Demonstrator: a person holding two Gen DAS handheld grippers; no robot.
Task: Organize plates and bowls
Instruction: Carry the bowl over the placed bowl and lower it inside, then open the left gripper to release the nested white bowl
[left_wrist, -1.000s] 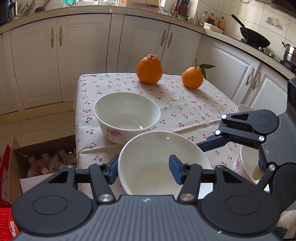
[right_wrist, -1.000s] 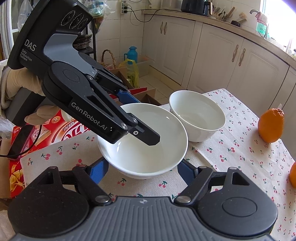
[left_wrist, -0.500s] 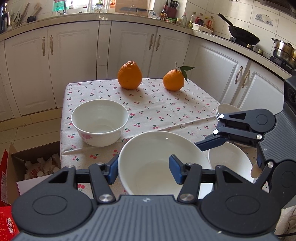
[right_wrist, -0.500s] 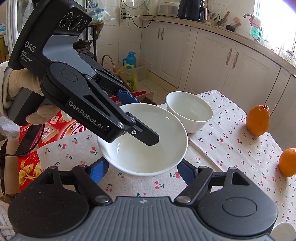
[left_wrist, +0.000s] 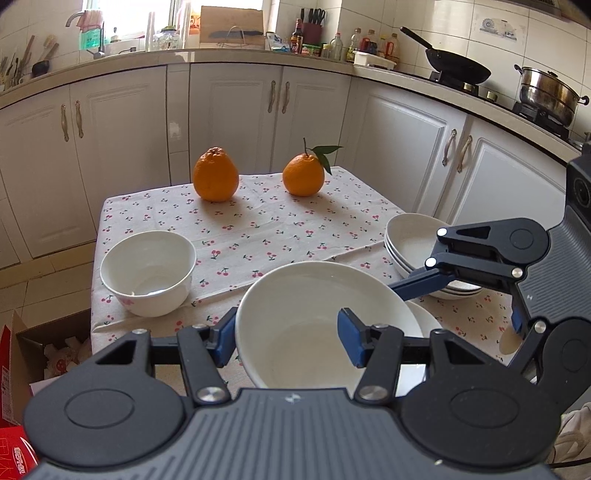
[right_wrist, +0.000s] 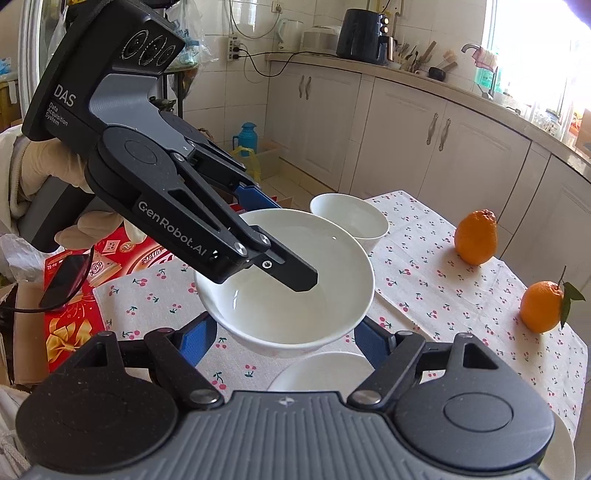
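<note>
A wide white bowl (left_wrist: 325, 317) is held in the air above the table; it also shows in the right wrist view (right_wrist: 291, 291). My left gripper (left_wrist: 288, 341) is shut on its rim, one finger inside, one outside. My right gripper (right_wrist: 282, 334) brackets the same bowl from the other side, its fingers beside the bowl's wall. A deep white bowl (left_wrist: 147, 271) stands at the table's left edge. A stack of shallow white bowls (left_wrist: 413, 243) stands at the right. Another white dish (right_wrist: 321, 371) lies just under the held bowl.
Two oranges (left_wrist: 215, 180) (left_wrist: 303, 174) sit at the far side of the cherry-print tablecloth (left_wrist: 266, 225). A cardboard box (left_wrist: 48, 350) and red packaging (right_wrist: 70, 325) lie on the floor left of the table. White kitchen cabinets surround the table.
Both grippers have carried the wide bowl up and to the right, away from the deep bowl. The stack of shallow bowls and a lower dish have come into view beneath it.
</note>
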